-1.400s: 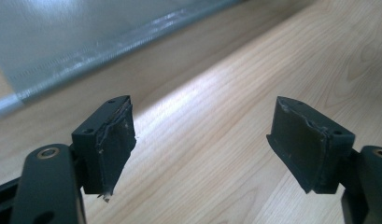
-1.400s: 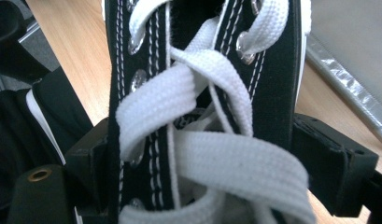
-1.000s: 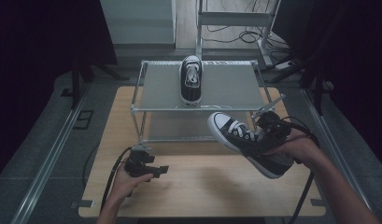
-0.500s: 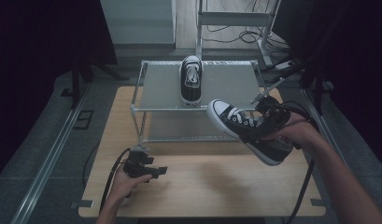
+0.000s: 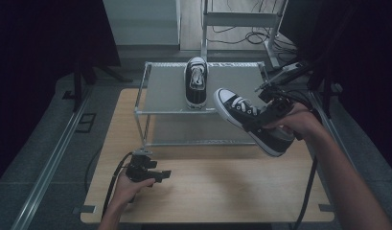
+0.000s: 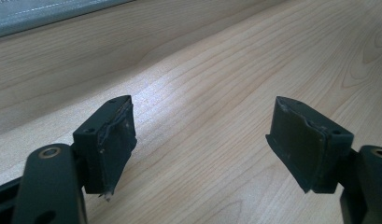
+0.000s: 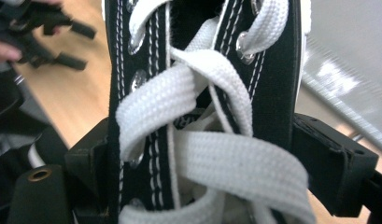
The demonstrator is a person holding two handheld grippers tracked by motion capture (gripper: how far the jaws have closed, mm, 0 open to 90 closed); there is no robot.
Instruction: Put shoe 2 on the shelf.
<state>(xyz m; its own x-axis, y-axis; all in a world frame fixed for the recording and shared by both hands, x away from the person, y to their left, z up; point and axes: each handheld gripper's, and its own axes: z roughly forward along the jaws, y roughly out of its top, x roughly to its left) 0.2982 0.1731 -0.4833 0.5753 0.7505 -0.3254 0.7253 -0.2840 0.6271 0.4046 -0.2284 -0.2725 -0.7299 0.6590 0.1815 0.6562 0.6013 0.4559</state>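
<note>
A black high-top sneaker with white laces (image 5: 251, 122) hangs in the air at the right front corner of the rack, toe toward the shelf top. My right gripper (image 5: 260, 120) is shut on its laced upper (image 7: 198, 116), one jaw on each side. A second matching sneaker (image 5: 196, 81) stands on the grey top shelf of the metal rack (image 5: 160, 88), toe pointing away. My left gripper (image 5: 160, 175) rests low on the wooden table near the front left, jaws open and wide apart with bare wood between its pads (image 6: 114, 140).
The wooden table (image 5: 217, 191) spreads in front of the rack. A cable trails from the right gripper over the table's right edge (image 5: 308, 187). Behind the rack stand a white frame and loose cables (image 5: 246, 28). The left gripper (image 7: 39, 28) appears far off in the right gripper view.
My right gripper has lifted the sneaker up and leftward, from over the table's right side to the level of the rack's top shelf. The left gripper has stayed put.
</note>
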